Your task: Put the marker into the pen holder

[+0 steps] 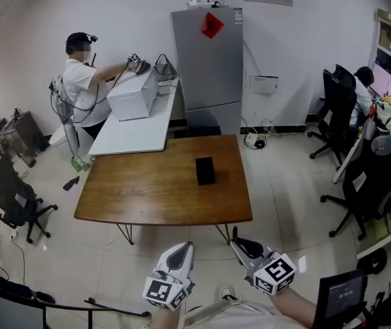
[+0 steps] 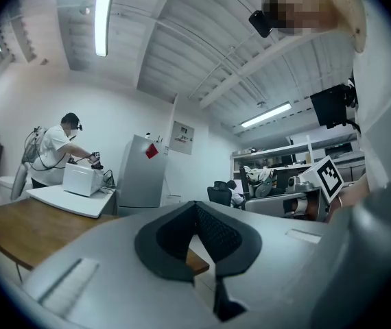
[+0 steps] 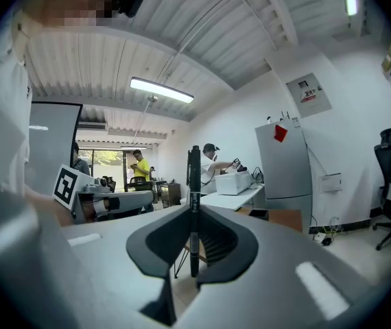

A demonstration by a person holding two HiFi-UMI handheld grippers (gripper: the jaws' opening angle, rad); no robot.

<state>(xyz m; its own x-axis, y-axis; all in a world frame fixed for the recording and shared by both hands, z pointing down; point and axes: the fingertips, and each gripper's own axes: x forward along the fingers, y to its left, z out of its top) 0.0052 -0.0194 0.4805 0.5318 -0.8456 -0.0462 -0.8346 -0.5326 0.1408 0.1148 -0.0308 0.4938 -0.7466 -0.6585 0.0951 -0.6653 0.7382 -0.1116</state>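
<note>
Clamping the marker lengthwise between its jaws, the right gripper hangs short of the tabletop. The pen holder stands well ahead, slightly leftward. The left gripper, jaws together and empty, waits alongside.

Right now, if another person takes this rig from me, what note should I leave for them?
Left hand-held gripper: jaws together, nothing between them, held low in front of the body.
Right hand-held gripper: closed on the black marker, which stands upright between the jaws.
Pen holder: black, on the wooden table, ahead of both grippers and well apart from them.
Done: the marker is in the grip.
Left: bring the marker over the pen holder, lower it in, open the jaws.
</note>
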